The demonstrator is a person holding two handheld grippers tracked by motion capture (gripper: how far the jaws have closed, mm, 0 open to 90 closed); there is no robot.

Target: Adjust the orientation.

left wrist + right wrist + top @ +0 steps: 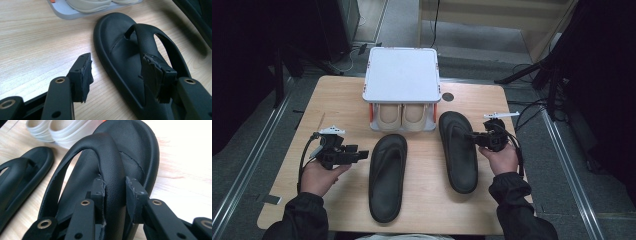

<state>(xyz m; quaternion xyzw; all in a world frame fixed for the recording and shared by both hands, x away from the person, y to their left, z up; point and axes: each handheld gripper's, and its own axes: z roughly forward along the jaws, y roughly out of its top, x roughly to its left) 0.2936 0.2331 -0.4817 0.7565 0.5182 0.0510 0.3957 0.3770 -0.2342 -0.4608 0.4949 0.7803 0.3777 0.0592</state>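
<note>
Right gripper view: right gripper (113, 188) clamped on strap of right sandal (458, 150), sandal on counter (342, 100) beside rack (402, 75). Left gripper (117, 72) open over left sandal (125, 50), gripping nothing. Step: lifting right sandal; next likely needs clearance toward rack.

Recording studio or lab, black curtains (242, 60), tripod legs (522, 75), floor cables (357, 52), lone wooden table (342, 100)

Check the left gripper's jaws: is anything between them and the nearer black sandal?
No. In the left gripper view the left gripper stands open beside the left sandal, with bare table between; no contact.
</note>
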